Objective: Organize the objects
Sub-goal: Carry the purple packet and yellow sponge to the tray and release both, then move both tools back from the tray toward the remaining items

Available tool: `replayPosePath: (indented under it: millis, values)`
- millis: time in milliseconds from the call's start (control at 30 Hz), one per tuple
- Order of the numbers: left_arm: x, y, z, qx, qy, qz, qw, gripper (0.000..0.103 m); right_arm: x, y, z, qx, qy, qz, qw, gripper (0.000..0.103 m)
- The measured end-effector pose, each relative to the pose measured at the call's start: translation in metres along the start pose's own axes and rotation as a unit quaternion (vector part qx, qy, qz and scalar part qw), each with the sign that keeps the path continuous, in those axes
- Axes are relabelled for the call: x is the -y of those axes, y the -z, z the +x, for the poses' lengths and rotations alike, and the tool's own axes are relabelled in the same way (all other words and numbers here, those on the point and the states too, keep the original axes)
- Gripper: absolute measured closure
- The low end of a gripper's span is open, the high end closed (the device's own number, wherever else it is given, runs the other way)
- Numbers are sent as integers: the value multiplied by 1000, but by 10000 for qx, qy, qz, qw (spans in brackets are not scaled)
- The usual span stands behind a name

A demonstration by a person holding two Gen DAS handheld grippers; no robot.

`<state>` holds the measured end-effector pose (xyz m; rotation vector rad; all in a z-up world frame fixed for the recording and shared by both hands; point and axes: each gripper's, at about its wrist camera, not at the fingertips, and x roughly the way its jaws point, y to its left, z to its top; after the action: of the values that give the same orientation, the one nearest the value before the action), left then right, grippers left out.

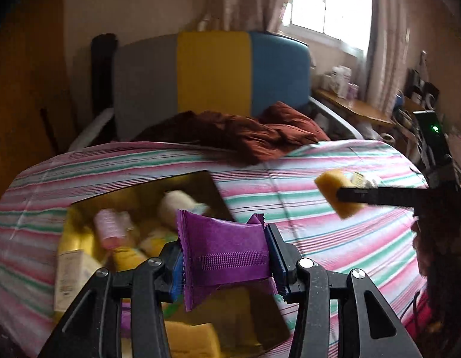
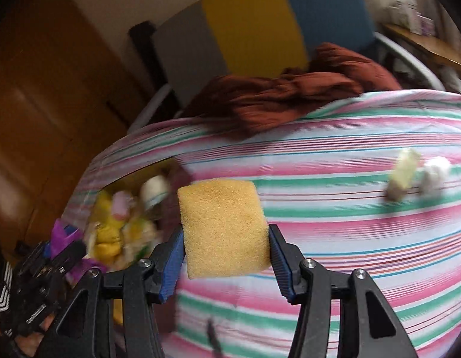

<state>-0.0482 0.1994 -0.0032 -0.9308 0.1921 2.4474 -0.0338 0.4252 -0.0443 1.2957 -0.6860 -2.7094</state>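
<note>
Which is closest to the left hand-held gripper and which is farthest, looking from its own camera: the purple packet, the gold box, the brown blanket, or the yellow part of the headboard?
1. Purple packet: pinched in the left hand-held gripper.
2. Gold box: just beyond, on the striped bedspread.
3. Brown blanket: crumpled at the bed's far end.
4. Yellow headboard panel: behind the blanket.

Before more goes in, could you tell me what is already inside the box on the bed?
The box holds a pink bottle, yellow bottles, a white roll and a sponge. The left gripper and its purple packet cover the rest.
</note>
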Motion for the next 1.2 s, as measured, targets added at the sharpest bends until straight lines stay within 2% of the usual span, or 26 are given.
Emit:
replayPosePath:
  millis: [200, 433, 600, 700, 767, 833, 1000, 1200]
  values:
    - [-41, 11, -11, 63, -258, -301, 9992, 56, -64, 13, 21, -135, -357, -333, 9987, 49]
    - [-83, 24, -12, 12, -442, -705, 9965, 56, -106, 25, 33, -278, -505, -502, 9971, 49]
    - [-111, 30, -6, -119, -516, -939, 9942, 55, -124, 40, 42, -480, -426, -666, 9957, 46]
    - [-116, 31, 0, -165, -501, -937, 9942, 55, -128, 47, 51, -692, -210, -784, 9943, 45]
    - [-117, 32, 2, -181, -514, -951, 9940, 50, -131, 54, 56, -786, -55, -854, 9932, 40]
    - [-117, 34, 3, -223, -439, -967, 9941, 36, -132, 58, 58, -828, 41, -894, 9925, 37]
    - [-117, 38, -3, -189, -503, -960, 9939, 33, -131, 62, 56, -822, 78, -853, 9929, 37]
    - [-122, 41, -17, -69, -588, -1049, 9927, 31, -143, 63, 48, -594, 443, -1104, 9911, 37]
